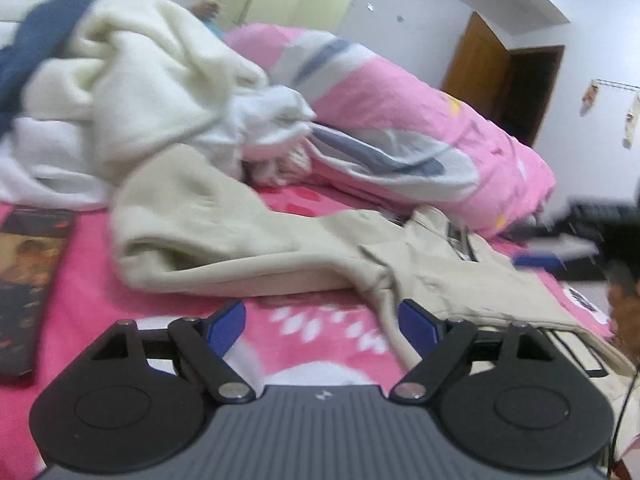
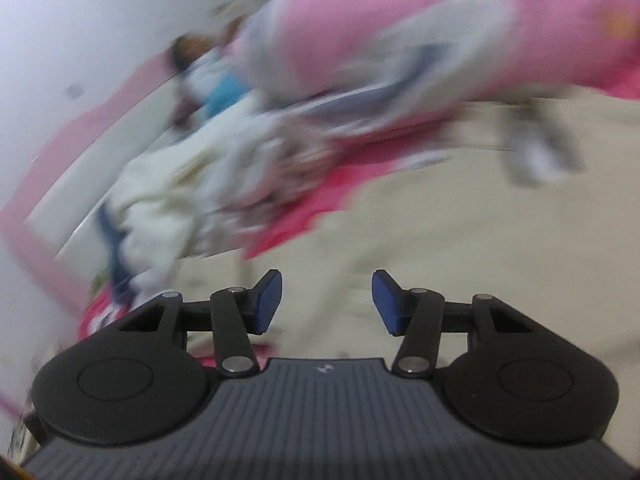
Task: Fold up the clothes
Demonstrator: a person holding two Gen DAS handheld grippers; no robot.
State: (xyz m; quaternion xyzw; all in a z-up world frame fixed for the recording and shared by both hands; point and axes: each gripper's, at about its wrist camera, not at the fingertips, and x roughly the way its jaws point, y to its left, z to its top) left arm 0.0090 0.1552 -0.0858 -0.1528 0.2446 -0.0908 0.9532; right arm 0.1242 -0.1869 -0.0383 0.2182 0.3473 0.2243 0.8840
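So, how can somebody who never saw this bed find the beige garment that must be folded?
Start at the pink bed sheet and look in front of the rolled pink quilt. The beige garment lies spread flat there, reaching the open left gripper. Unlike the heaped cream-white clothes pile behind it, it is darker tan and lies low.

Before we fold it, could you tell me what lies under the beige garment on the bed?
The beige garment lies on a pink floral bedsheet, which shows around its edges. Whatever sits beneath its bulk is covered, so I cannot tell.
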